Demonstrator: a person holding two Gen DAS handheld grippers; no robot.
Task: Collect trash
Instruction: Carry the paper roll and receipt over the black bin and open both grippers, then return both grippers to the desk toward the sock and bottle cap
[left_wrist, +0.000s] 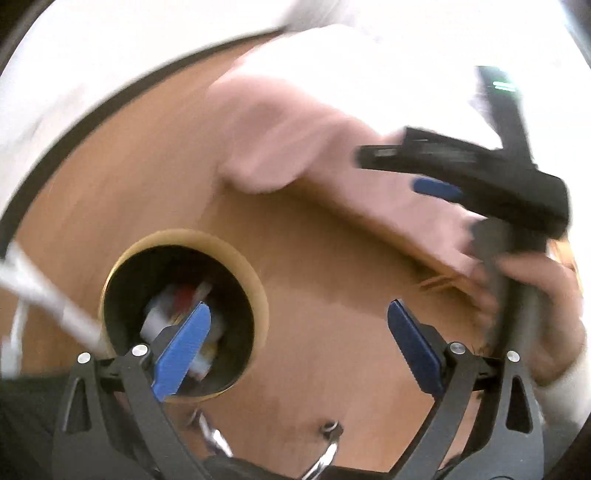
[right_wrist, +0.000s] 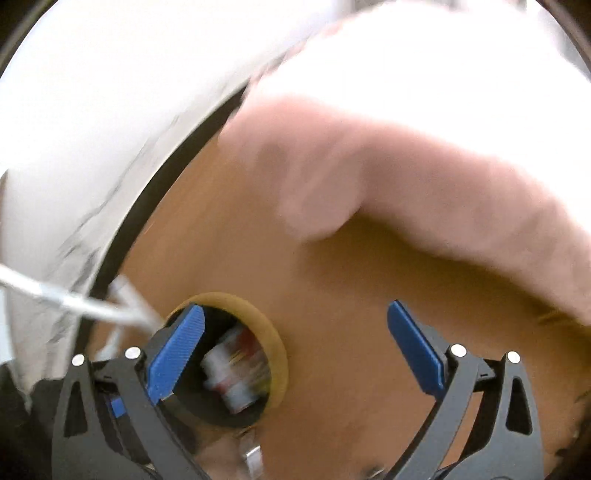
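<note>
A round bin (left_wrist: 258, 295) with a tan rim and dark inside stands on the brown wooden table (left_wrist: 332, 332). It holds blurred white and red trash (left_wrist: 177, 302). My left gripper (left_wrist: 299, 345) is open and empty just above the bin's right side. The right gripper (left_wrist: 436, 188) shows in the left wrist view, held in a hand at the right. In the right wrist view the bin (right_wrist: 277, 354) with trash (right_wrist: 236, 373) lies under the left finger of my open, empty right gripper (right_wrist: 295, 347).
A pink cloth (left_wrist: 288, 140) lies on the table beyond the bin and also shows in the right wrist view (right_wrist: 406, 177). A white cable (left_wrist: 44, 295) crosses at the left. The table's dark curved edge (left_wrist: 110, 107) runs along the upper left.
</note>
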